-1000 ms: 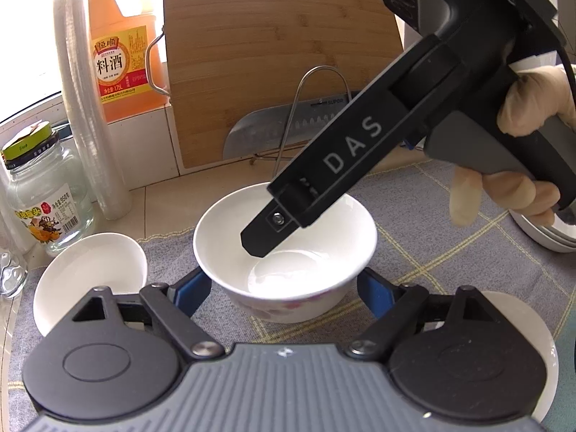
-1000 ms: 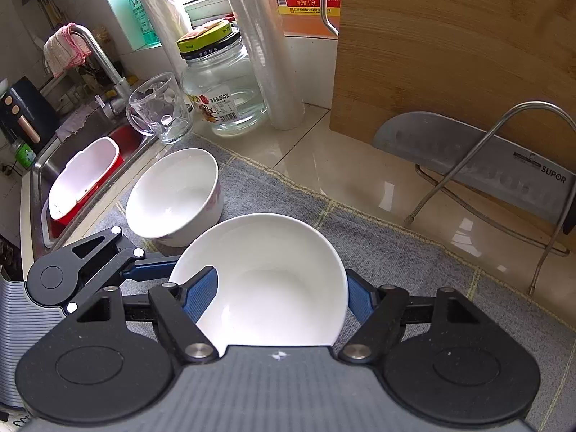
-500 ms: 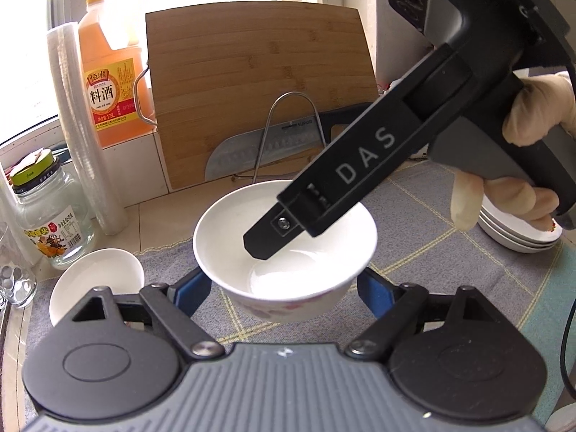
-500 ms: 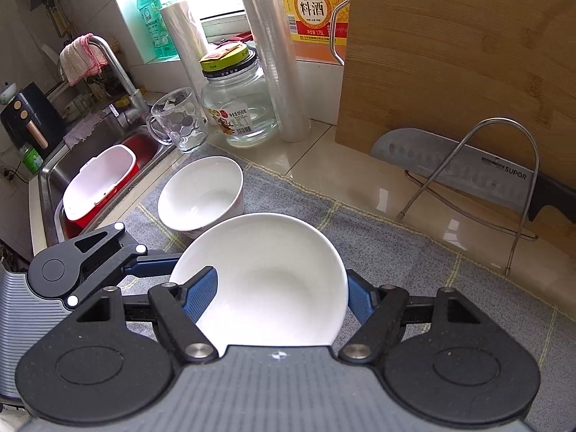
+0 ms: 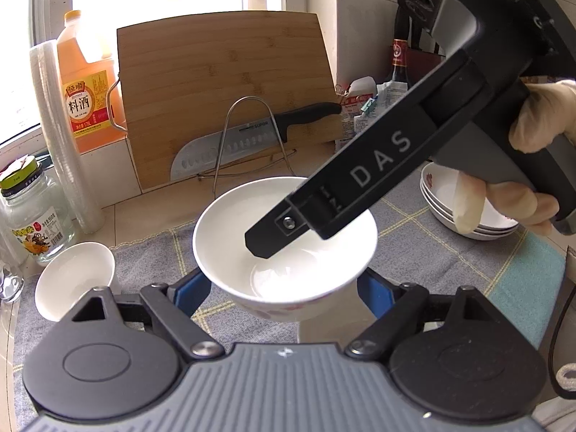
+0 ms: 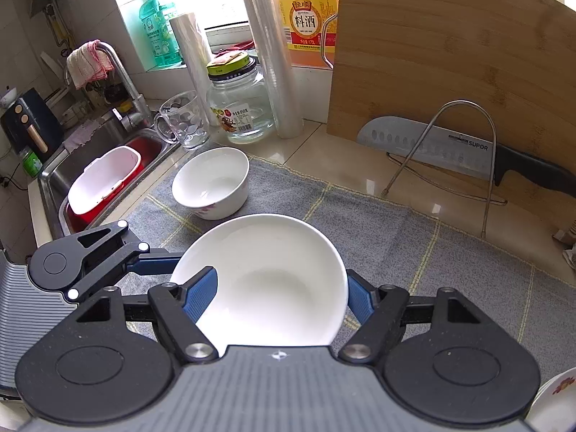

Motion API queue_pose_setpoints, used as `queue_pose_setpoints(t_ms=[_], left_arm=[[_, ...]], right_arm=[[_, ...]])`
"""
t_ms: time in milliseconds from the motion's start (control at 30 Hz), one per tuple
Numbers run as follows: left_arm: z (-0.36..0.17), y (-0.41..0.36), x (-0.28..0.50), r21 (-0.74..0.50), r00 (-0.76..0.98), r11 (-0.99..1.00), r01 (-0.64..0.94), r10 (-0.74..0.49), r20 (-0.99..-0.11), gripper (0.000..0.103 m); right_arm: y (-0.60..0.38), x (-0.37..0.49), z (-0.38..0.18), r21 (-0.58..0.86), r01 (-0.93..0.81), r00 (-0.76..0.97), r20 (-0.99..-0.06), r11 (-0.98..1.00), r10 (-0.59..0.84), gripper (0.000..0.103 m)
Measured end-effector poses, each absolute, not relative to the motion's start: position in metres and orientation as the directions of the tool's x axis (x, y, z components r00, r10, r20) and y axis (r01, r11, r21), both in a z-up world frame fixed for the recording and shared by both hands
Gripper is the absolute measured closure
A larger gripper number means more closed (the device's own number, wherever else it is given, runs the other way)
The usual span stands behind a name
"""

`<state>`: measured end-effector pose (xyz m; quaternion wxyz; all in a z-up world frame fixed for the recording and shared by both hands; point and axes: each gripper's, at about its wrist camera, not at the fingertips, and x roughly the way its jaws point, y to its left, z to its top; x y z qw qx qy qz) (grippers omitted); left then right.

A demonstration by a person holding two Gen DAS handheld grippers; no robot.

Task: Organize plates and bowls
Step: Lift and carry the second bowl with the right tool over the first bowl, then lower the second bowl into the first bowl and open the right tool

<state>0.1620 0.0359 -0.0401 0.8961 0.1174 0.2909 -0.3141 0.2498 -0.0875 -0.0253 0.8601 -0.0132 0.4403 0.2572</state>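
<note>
My left gripper [image 5: 284, 284] and my right gripper [image 6: 282, 297] are both shut on the same white bowl [image 5: 230, 230], held above the grey mat [image 6: 414, 237]. The bowl also shows in the right wrist view [image 6: 273, 280]. In the left wrist view the right gripper's finger [image 5: 345, 187] reaches over the bowl's rim into it. A second white bowl [image 6: 212, 183] with a floral pattern stands on the mat to the far left; it also shows in the left wrist view [image 5: 72, 277]. A stack of white plates [image 5: 442, 198] sits at the right.
A bamboo cutting board [image 6: 450, 61], a knife [image 6: 453, 147] and a wire rack [image 6: 460, 144] stand at the back. A glass jar [image 6: 239, 108], a glass mug [image 6: 181, 120], a cooking wine jug [image 6: 309, 18] and plastic rolls [image 6: 273, 57] line the back left. The sink [image 6: 104, 169] lies left.
Both grippers have lifted the held bowl up and back. The second bowl and the mat look farther away, and the stack of plates has come into view at the right.
</note>
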Motion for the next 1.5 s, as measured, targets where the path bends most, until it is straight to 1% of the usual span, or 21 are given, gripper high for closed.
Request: queue_pose_setpoints(t_ms=[733,1067,1500], left_arm=[[-0.054,0.023,0.117,-0.001,0.524,0.685,0.728,-0.558,-0.643,0.015],[-0.064,0.02,0.118,0.036,0.529,0.678,0.735,-0.538,-0.656,0.015],[-0.07,0.02,0.121,0.032,0.518,0.675,0.737,-0.535,-0.667,0.015]], right_arm=[[-0.111,0.181,-0.048,0.228,-0.336,0.478,-0.794,0.914,0.375,0.023],[-0.111,0.181,-0.057,0.238,-0.32,0.483,-0.792,0.917,0.374,0.023],[-0.11,0.183,-0.066,0.244,-0.311,0.474,-0.798,0.918,0.373,0.022]])
